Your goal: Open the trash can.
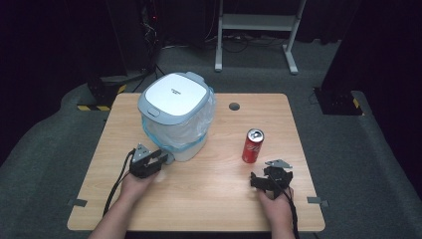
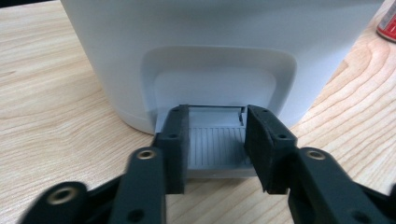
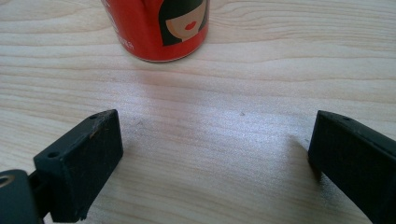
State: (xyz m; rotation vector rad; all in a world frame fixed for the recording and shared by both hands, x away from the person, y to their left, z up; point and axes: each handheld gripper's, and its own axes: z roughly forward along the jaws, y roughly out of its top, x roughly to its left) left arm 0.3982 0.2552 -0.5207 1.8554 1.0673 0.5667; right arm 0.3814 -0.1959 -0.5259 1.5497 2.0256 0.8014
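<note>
Overhead first: your left gripper sits low at the front foot of the white bin, which stands on the left half of the wooden table with its pale blue-grey lid down and a clear liner bunched around the rim. Your right gripper rests near the table's front right, just short of the red can, which stands upright with its top opened, well apart from the bin.

Left gripper view: your jaws are partly apart and sit on either side of the ribbed grey pedal that juts from the recess at the bin's base. The pads lie close against the pedal's edges, but you cannot tell whether they press on it. A sliver of the can shows at the upper right corner.

Right gripper view: your jaws are spread wide over bare wood, holding nothing, with the can ahead between and beyond them, not touching either pad.
</note>
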